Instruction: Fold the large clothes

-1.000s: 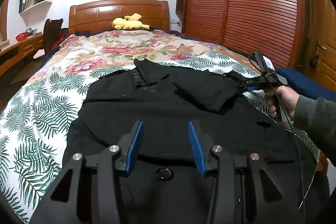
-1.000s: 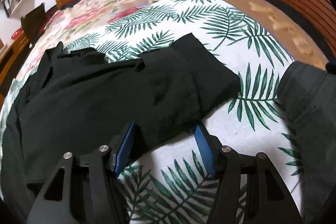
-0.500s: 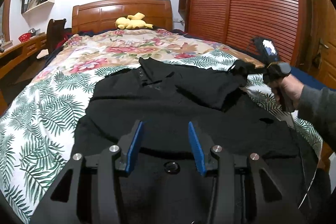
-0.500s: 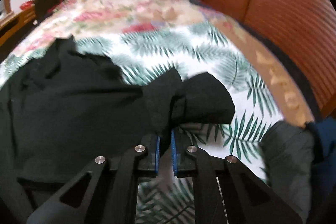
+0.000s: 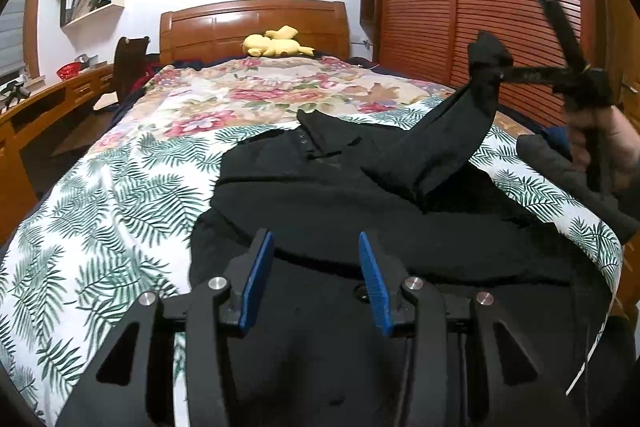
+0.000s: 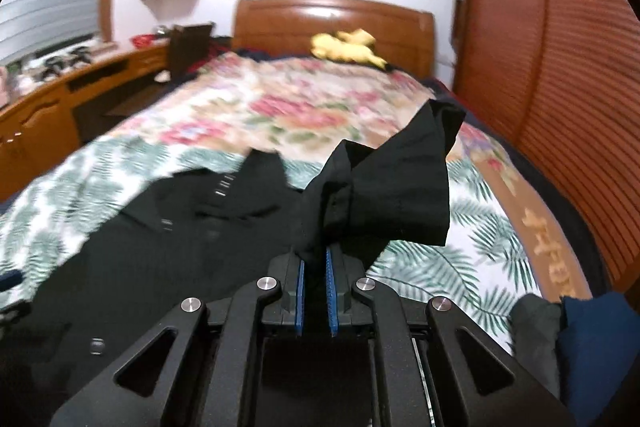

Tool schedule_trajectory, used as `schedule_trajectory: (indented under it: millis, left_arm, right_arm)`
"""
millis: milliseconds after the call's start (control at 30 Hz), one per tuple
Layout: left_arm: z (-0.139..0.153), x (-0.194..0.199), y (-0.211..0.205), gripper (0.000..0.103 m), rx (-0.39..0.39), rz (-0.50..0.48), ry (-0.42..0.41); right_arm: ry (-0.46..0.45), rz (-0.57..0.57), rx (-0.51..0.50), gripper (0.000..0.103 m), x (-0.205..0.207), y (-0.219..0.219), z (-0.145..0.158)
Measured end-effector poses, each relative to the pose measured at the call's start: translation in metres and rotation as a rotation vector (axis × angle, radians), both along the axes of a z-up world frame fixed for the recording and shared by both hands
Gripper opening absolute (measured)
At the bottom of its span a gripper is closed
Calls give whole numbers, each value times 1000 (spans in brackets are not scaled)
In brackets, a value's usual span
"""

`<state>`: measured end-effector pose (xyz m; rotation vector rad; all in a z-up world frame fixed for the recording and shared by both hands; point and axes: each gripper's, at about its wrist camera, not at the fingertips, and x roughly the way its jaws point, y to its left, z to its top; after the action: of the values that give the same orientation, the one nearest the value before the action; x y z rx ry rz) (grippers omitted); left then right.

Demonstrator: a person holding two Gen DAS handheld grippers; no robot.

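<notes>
Lifted since a second ago, the shirt's sleeve point(image 6: 404, 195) hangs clamped in the right gripper point(image 6: 315, 267) above the bed's point(image 5: 120, 187) right edge; the left gripper point(image 5: 316, 267), jaws apart, hovers over the shirt point(image 5: 360, 227). Sleeve fold under way; next, carrying it inward across the body.

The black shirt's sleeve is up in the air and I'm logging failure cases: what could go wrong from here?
The right gripper pinches only a small bunch of the sleeve, so it could slip free. The left gripper hovers open over the black shirt, so nothing pins the body; it may drag across the bedspread.
</notes>
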<state>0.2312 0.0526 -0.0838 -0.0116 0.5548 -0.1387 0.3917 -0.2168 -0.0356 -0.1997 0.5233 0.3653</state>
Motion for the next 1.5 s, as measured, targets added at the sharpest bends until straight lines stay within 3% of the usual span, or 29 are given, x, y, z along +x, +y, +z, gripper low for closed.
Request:
schedule_trajectory:
  millis: [233, 600, 700, 833, 900, 1233, 1500]
  left_arm:
    - [4, -19, 21, 43, 12, 32, -11]
    - [2, -44, 52, 43, 29, 91, -15]
    - [2, -48, 62, 43, 28, 108, -16]
    - [0, -53, 72, 43, 28, 124, -21]
    - [-2, -56, 76, 43, 28, 129, -18]
    - [-11, -53, 79, 43, 30, 127, 7]
    - [-24, -42, 69, 43, 16, 87, 51]
  right_arm:
    - [-23, 147, 10, 6, -46, 41, 18]
    - [42, 287, -4, 10, -100, 96, -7]
    - [75, 318, -24, 19, -114, 104, -18]
    - [112, 340, -25, 43, -129, 105, -30]
    - [140, 352, -35, 45, -138, 106, -39]
    - [189, 303, -88, 45, -139, 85, -87]
    - [251, 178, -90, 45, -102, 54, -138]
